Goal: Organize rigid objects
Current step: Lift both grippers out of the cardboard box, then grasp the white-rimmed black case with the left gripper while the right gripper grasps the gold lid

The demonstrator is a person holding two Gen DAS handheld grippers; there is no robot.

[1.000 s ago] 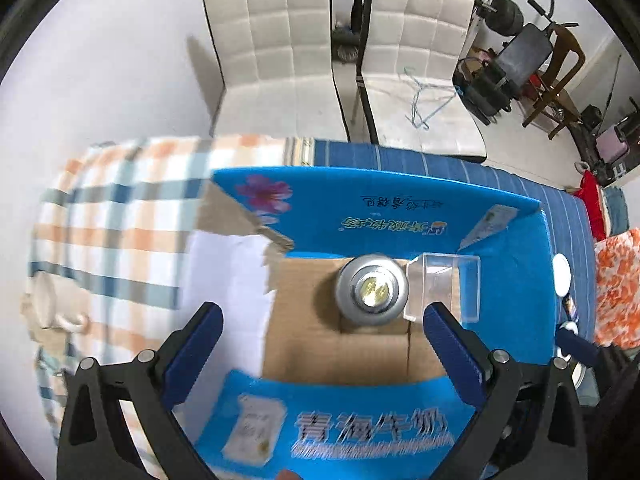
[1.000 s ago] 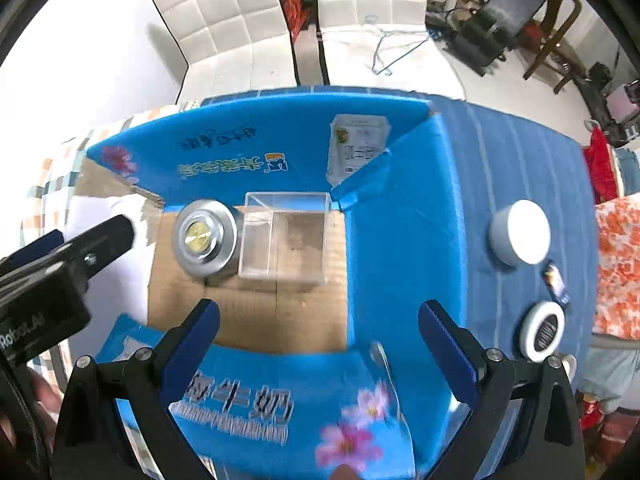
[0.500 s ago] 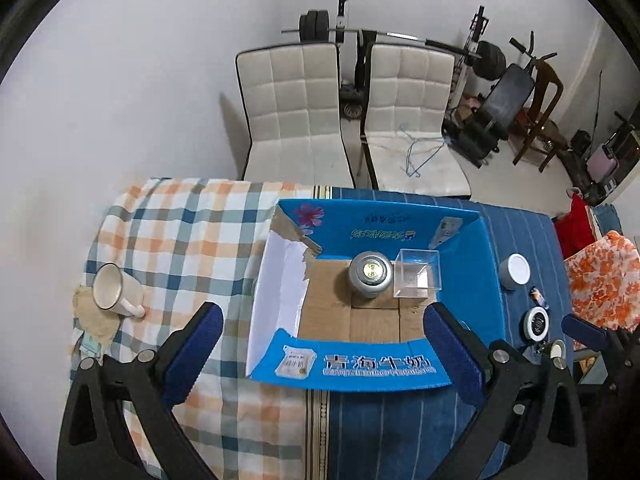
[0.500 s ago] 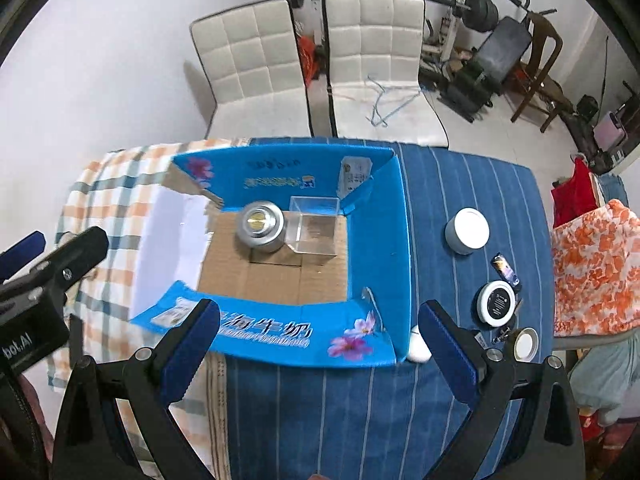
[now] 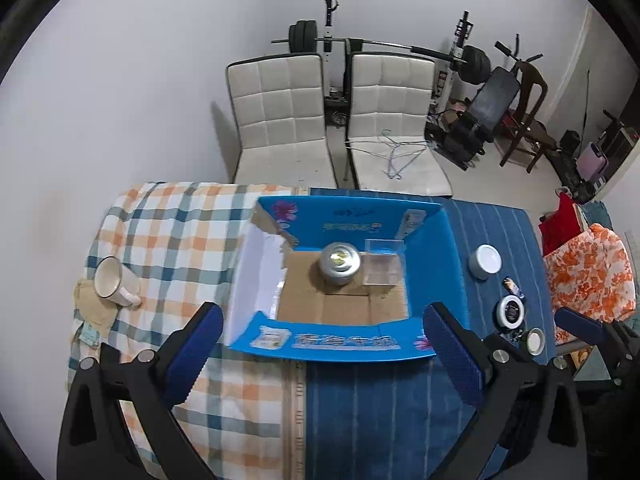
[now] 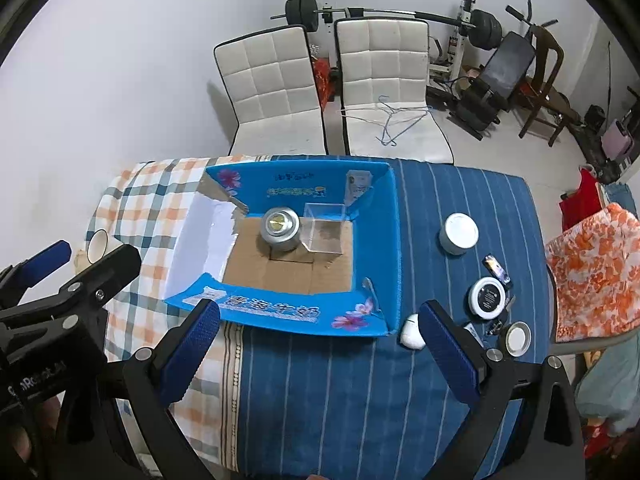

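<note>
An open blue cardboard box stands on the table. Inside it are a silver round tin and a clear plastic cube, side by side. Right of the box lie a white jar, a black-and-white round tin, a small lid, a white earbud case and a small dark item. My left gripper and right gripper are open and empty, held high above the table's near side.
A white mug lies on the checked cloth at the left. The blue striped cloth covers the right half. Two white chairs stand behind the table. Gym gear stands at the back right.
Both grippers have pulled up and back from the box, so the whole table now shows. Both stayed open and empty. The tin and cube have not moved.
</note>
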